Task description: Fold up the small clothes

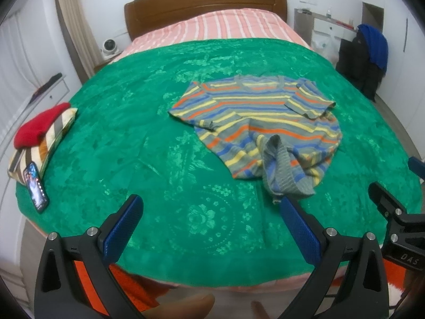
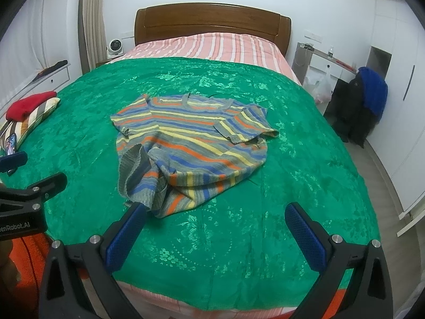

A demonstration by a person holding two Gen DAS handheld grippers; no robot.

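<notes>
A wooden-headboard bed (image 2: 212,17) carries a pink striped quilt (image 2: 212,46) with a green floral-patterned blanket (image 2: 292,159) spread over it. On the blanket: a rumpled striped knit shirt (image 2: 191,138) mid-bed, and at the left edge a striped pillow (image 1: 50,138) topped by a red garment (image 1: 37,127), black smartphone (image 1: 35,188) beside it.

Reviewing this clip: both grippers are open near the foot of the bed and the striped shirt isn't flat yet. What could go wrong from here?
1. The striped shirt's hem is bunched and flipped over at the near edge; a grab there may catch only one layer, giving a crooked fold.
2. The left gripper and right gripper sit close together near that bunch, so they might bump.
3. The green bedspread looks slippery and wrinkled; fingers might pinch it along with the shirt.
</notes>
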